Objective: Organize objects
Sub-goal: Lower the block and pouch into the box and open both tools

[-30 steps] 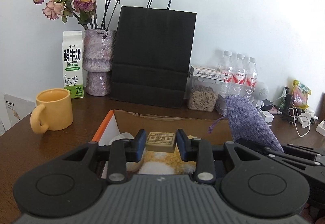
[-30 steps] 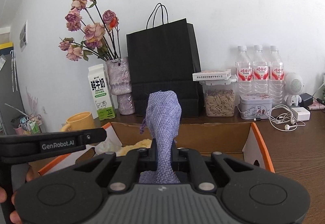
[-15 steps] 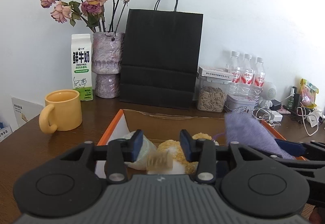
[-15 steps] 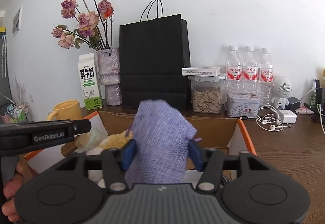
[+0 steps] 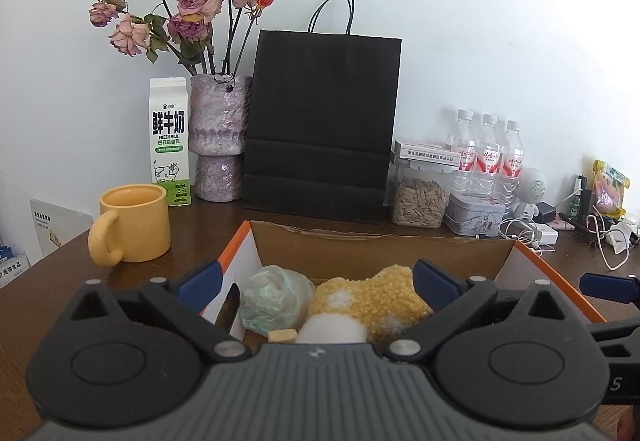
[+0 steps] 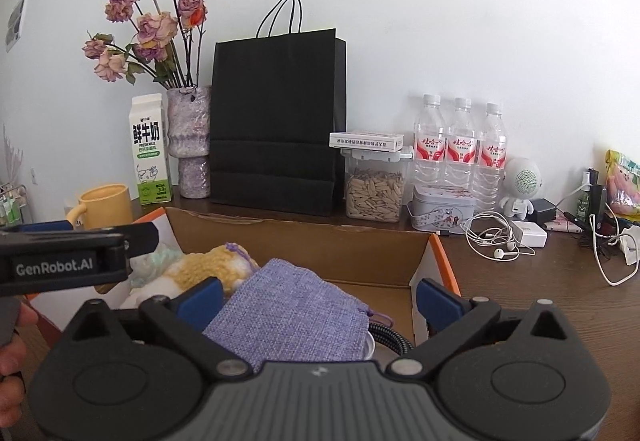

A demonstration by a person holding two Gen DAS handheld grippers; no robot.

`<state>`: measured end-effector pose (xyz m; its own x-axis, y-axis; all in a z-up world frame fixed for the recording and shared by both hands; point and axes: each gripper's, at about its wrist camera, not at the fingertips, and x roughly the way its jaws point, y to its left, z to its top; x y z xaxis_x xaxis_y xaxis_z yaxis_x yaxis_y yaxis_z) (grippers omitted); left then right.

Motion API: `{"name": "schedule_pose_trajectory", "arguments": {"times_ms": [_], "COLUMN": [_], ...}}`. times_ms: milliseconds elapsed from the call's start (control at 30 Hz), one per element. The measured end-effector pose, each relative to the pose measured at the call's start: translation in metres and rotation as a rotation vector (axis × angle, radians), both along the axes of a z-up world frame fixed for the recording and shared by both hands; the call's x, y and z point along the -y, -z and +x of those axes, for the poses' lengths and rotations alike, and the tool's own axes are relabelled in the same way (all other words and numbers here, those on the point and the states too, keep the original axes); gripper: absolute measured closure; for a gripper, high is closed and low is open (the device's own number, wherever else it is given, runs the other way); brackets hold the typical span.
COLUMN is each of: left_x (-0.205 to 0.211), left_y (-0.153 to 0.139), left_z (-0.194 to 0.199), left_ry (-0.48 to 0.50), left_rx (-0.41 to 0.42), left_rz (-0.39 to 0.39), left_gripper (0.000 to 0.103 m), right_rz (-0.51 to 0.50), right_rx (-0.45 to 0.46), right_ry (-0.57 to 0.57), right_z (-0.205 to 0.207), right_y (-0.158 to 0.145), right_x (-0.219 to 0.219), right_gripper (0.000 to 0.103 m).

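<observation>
An open cardboard box [image 5: 384,239] with orange edges stands in front of both grippers. My left gripper [image 5: 318,279] hangs over it, its jaws opening wide and nothing pressed between them. Below it lie a small tan block [image 5: 282,335], a pale green crumpled bundle [image 5: 276,301] and a yellow fluffy item [image 5: 372,301]. My right gripper [image 6: 320,301] is over the same box [image 6: 296,227], its jaws also opening. The purple fabric pouch [image 6: 296,321] lies flat in the box between its blue fingertips, touching neither. In the right wrist view the left gripper [image 6: 68,257] shows at the left.
Along the wall stand a milk carton [image 5: 169,143], a vase of dried roses [image 5: 218,137], a black paper bag [image 5: 324,121], a seed jar [image 5: 420,201], three water bottles [image 5: 488,157] and a tin [image 5: 474,215]. A yellow mug [image 5: 134,223] sits left of the box. Earphones and cables [image 6: 496,241] lie at the right.
Both grippers went from shut to wide open. The small tan block dropped from the left jaws into the box. The purple pouch fell from upright in the right jaws to flat in the box.
</observation>
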<state>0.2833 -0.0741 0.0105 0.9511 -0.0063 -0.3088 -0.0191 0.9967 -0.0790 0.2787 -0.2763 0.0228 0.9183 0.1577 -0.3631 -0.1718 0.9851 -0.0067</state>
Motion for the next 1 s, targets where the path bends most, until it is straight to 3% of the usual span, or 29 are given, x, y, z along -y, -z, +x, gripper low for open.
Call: {"name": "schedule_pose_trajectory", "arguments": {"times_ms": [567,1000], "left_x": [0.003,-0.001], "left_y": [-0.001,-0.006], "left_z": [-0.012,-0.053], "left_ry": [0.01,0.028], "left_rx": [0.015,0.066], "left_rz": [0.005,0.015], "left_gripper": [0.0,0.0], "right_rz": [-0.025,-0.074], "right_rx": [0.034,0.072], "right_ry": [-0.032,-0.028], "right_z": [-0.017,-0.053], "right_y": [-0.004,-0.003], "right_x": [-0.005,-0.009], "right_gripper": [0.0,0.0]}}
